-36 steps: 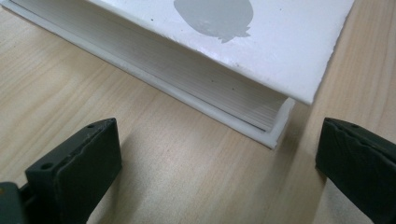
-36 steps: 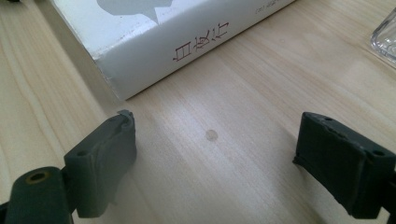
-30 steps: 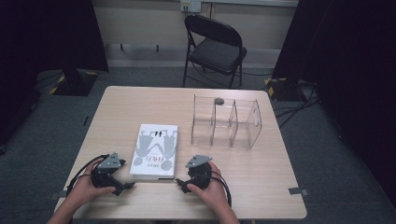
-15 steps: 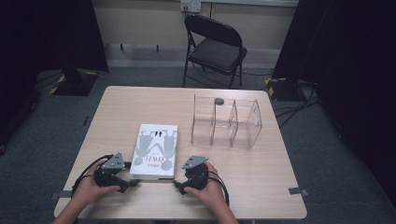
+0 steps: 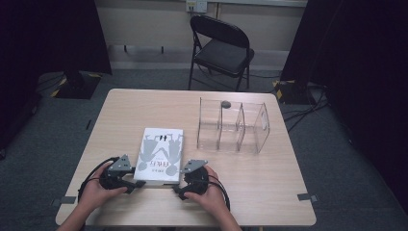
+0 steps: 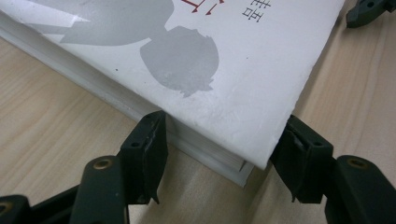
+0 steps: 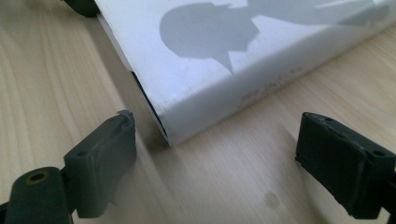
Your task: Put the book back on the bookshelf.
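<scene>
**Both grippers at the book's near corners**

At the near edge of the table (image 5: 269, 192), your two hands rest with a gripper in each, one on either side of the book (image 5: 161, 151). Your left gripper (image 5: 137, 184) sits at the book's near left corner. Seen from the left gripper view, its jaws have just been closing, and the corner of the book (image 6: 187, 79) now lies between them: one finger (image 6: 147, 144) touches the page edge, the other (image 6: 299, 158) sits against the edge under the cover, so the corner looks pinched. Your right gripper (image 5: 178, 192) sits at the near right corner. From the right gripper view, its fingers (image 7: 105, 156) are spread wide on the wood, and the book's corner (image 7: 219, 60) lies just ahead of the gap, touched by neither pad.

That book lies flat, white cover up with grey figures on it, toward the near left of the table, its long sides running away from you. Just beyond and to the right stands a clear rack (image 5: 233, 126) with upright dividers, near the book but apart from it; a small dark object (image 5: 225, 103) rests at its far top edge, too small to make out.

Past the far edge of the table, a black folding chair (image 5: 221, 48) stands on the grey floor, well apart from everything else
</scene>
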The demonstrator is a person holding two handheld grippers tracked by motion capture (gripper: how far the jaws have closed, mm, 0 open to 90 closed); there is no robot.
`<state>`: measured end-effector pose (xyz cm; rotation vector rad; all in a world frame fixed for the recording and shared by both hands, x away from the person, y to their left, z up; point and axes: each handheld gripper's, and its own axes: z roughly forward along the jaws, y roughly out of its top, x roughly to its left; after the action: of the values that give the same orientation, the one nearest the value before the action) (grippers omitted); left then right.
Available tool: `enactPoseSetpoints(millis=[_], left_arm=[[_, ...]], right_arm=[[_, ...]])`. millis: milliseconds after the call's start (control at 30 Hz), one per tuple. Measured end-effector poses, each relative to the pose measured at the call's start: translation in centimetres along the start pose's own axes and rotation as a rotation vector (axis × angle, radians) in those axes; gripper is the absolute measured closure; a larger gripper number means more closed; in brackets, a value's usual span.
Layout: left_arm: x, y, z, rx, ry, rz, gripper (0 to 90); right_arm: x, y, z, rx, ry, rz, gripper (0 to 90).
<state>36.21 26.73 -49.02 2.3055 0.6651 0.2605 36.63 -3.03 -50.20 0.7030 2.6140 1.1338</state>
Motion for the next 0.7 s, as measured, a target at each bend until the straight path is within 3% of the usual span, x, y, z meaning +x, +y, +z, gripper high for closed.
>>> enactPoseSetpoints(millis=[200,233,467,500,667,700], left_arm=[[-0.5,0.7,-0.1,0.042,0.033,0.024,38.9],[-0.7,0.7,0.0,0.025,0.045,0.007,38.9],[-0.8,1.4,-0.5,0.023,0.046,-0.002,39.1],[-0.7,1.6,-0.7,0.045,0.04,0.012,39.1],[-1.0,2.4,-1.4,0.023,0.069,0.02,39.2],[-1.0,2.5,-1.5,0.009,0.07,0.007,39.2]], right_arm=[[0.8,0.7,0.8,-0.001,0.003,-0.005,11.6],[0.8,0.7,0.8,-0.001,0.003,-0.005,11.6],[1.1,0.8,0.8,0.005,-0.025,0.016,11.4],[1.1,0.8,0.8,0.005,-0.025,0.016,11.4],[1.5,1.0,1.0,0.008,-0.054,0.042,11.4],[1.5,1.0,1.0,0.008,-0.054,0.042,11.4]])
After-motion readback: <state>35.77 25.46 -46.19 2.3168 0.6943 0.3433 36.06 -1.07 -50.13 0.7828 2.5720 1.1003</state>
